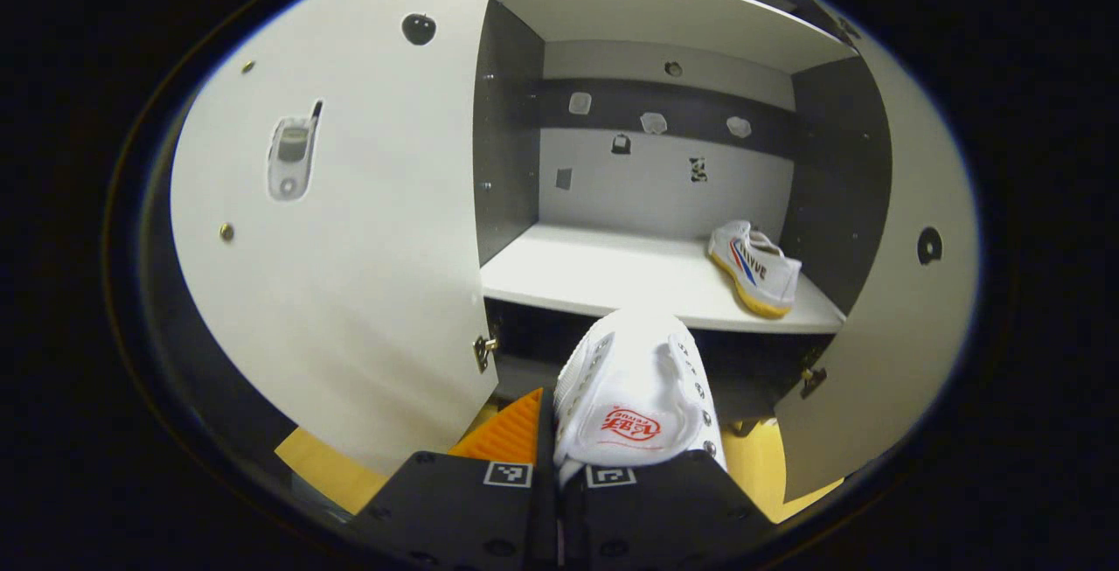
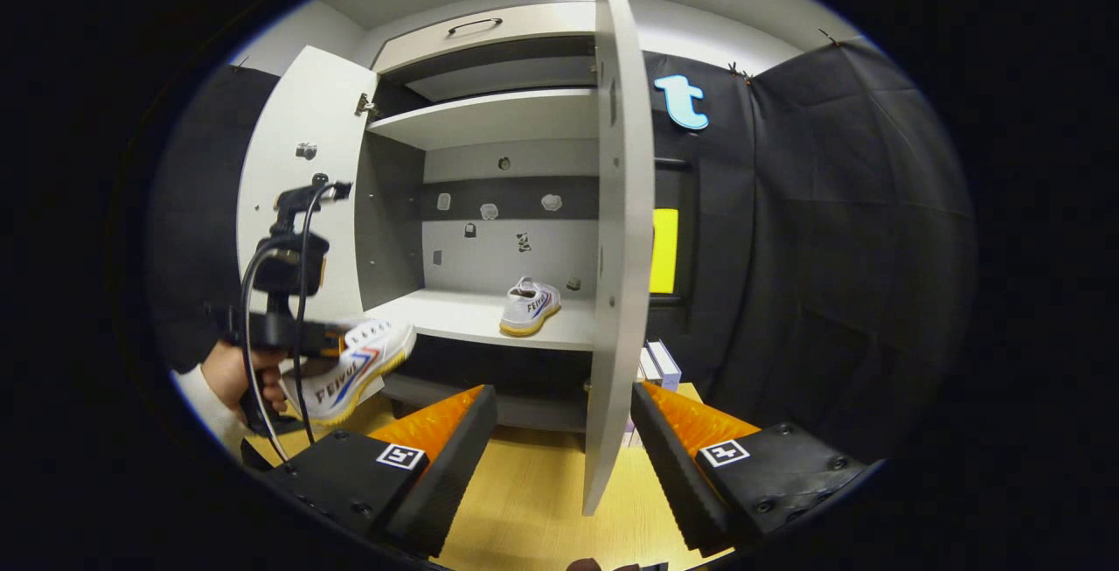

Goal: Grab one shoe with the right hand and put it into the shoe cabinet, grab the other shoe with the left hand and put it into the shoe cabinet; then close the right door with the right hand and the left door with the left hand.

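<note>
**A:** ok so going left to right in the left gripper view: the white left cabinet door (image 1: 350, 230) is swung wide open, then the open white shoe cabinet (image 1: 664, 20) with its dark side walls, then the white right cabinet door (image 1: 909, 309), also open. One white canvas shoe with a yellow sole and red-blue stripes (image 1: 757, 268) sits on the white middle shelf (image 1: 594, 278), near the shelf's right end, close to the front edge.

**B:** and the other shoe?

**A:** the second white canvas shoe with a red logo on its tongue (image 1: 636, 405) is clamped in the left gripper (image 1: 559, 466), toe pointing at the cabinet, just in front of the shelf's front edge and not on it. Both fingers look pressed on its heel end, though the view is tight there.

**B:** right gripper view?

**A:** at far left a hand (image 2: 236, 379) holds the left gripper (image 2: 293, 335) with that shoe (image 2: 350, 365) off the shelf's left front corner. The first shoe (image 2: 530, 307) sits on the shelf (image 2: 455, 313) beside the edge-on right door (image 2: 621, 230). The right gripper (image 2: 564, 431) is spread wide, gripping nothing, with that door's lower edge between its fingers, above the light wooden floor (image 2: 533, 501).
</note>
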Demonstrator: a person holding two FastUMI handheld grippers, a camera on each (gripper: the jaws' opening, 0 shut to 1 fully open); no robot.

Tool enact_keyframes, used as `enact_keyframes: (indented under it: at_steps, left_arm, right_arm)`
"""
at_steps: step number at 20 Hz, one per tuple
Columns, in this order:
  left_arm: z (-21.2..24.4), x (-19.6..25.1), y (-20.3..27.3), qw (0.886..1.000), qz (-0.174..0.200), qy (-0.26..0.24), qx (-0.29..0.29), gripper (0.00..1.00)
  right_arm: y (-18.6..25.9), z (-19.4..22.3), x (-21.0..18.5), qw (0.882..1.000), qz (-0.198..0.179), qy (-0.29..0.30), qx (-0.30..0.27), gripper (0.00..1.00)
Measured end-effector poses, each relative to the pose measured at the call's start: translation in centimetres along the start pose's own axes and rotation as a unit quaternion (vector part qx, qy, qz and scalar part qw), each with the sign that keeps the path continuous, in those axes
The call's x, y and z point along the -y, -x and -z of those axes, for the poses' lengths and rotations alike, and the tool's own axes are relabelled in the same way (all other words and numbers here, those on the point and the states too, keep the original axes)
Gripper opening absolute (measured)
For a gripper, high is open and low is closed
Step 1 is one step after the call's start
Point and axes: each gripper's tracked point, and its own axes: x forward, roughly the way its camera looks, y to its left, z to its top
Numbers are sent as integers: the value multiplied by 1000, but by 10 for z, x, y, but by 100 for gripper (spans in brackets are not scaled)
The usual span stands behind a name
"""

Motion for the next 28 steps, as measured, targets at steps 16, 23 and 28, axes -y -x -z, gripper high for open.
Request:
enact_keyframes:
  at_steps: [16,23,28]
  left_arm:
    - [-130,59,-201,998,-31,-43,-18,9]
    - [-105,63,-263,994,-57,-60,-78,8]
    - [-95,64,-264,994,-55,-39,-86,17]
  right_arm:
    - [-1,20,71,999,30,-28,-20,98]
    - [8,23,108,996,79,-33,-21,98]
    - [8,28,116,995,89,-48,-28,98]
